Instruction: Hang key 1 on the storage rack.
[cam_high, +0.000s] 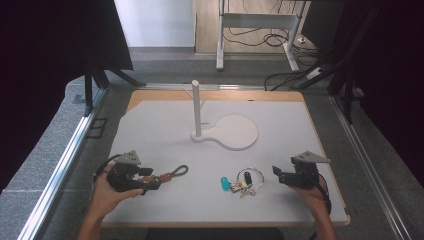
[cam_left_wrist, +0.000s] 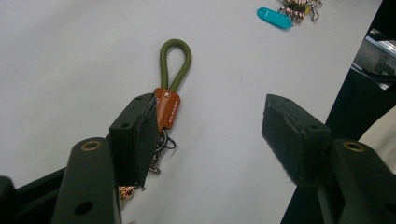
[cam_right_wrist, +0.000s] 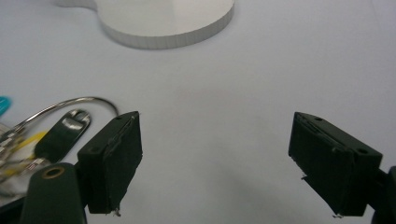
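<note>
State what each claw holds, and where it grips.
Nothing: left claw gapes beside the green-looped keychain; right claw gapes next to the key bunch.

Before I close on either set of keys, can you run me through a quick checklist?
1. Left gripper fingers apart: ok.
2. Green strap keyring between the left fingers: not ok, it lies beside one finger, off centre.
3. Right gripper fingers apart: ok.
4. Key bunch between the right fingers: not ok, it lies off to one side.
5. Peg stand upright: ok.
6. Mat between keys and stand bare: ok.
</note>
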